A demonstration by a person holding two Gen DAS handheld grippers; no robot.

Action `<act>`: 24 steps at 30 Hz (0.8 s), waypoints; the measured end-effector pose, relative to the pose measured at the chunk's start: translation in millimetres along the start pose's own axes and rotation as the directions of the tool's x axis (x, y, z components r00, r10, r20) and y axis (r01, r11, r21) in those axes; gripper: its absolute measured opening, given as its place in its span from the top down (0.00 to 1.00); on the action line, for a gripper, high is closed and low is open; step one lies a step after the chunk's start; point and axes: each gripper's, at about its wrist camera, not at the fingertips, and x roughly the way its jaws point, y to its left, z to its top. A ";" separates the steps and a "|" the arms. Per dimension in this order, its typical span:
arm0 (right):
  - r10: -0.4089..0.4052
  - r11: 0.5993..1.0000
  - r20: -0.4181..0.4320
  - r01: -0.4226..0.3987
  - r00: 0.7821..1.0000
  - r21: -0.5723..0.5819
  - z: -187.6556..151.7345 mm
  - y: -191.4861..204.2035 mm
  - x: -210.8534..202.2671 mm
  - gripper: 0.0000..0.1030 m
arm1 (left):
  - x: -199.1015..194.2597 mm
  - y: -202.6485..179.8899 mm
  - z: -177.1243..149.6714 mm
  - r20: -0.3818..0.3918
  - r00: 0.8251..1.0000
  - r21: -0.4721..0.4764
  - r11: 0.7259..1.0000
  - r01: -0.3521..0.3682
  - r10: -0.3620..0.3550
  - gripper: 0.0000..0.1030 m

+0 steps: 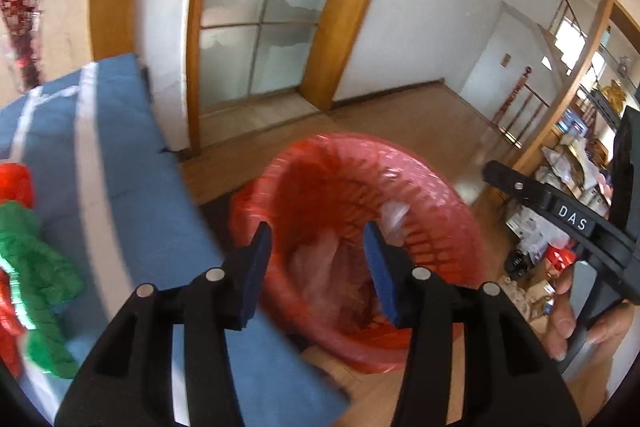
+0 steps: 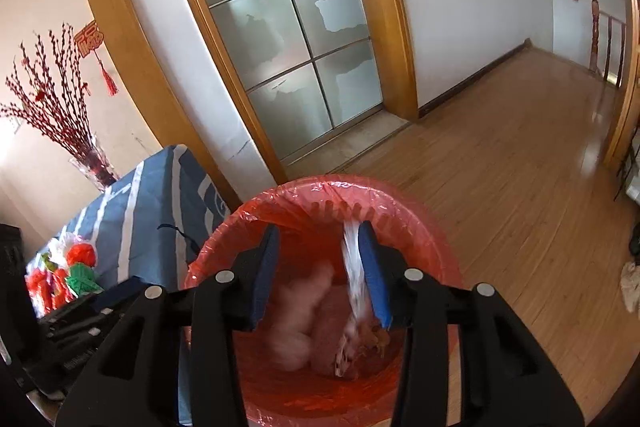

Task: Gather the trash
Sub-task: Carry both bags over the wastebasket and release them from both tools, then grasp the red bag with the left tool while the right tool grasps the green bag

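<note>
Blurred trash [image 2: 356, 279] beside right gripper [image 2: 320, 275]

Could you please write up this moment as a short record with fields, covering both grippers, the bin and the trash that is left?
left gripper: open, empty, above the bin's near rim
right gripper: open over the bin mouth; blurred clear plastic wrapper beside its right finger, apparently dropping
trash bin: red basket with red liner, on the wooden floor beside the table
bin contents: pale crumpled plastic, blurred
blue striped tablecloth: covers the table
remaining trash: red, green and white crumpled pieces on the table
</note>
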 end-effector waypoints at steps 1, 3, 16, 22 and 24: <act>0.000 1.000 0.004 0.000 1.000 -0.019 -0.3 4.8 -1.0 0.59 | -7.1 6.3 -1.5 0.016 1.000 -0.002 1.000 -0.022 0.022 0.52; 0.026 0.996 0.009 -0.025 1.000 -0.083 -4.2 28.8 -3.0 0.59 | -28.6 25.0 -8.2 0.055 0.996 -0.018 0.997 -0.070 0.070 0.49; 0.372 0.838 -0.229 -0.431 0.900 -0.333 -65.9 257.7 38.0 0.63 | -171.1 207.2 -50.6 0.165 0.835 -0.255 0.840 -0.478 0.525 0.42; 0.367 0.803 -0.316 -0.470 0.875 -0.368 -91.4 303.0 53.2 0.63 | -210.7 266.4 -73.3 0.121 0.771 -0.343 0.756 -0.558 0.625 0.42; 0.355 0.801 -0.344 -0.472 0.869 -0.369 -97.6 312.1 61.8 0.63 | -213.6 283.9 -75.9 0.102 0.765 -0.365 0.739 -0.566 0.636 0.42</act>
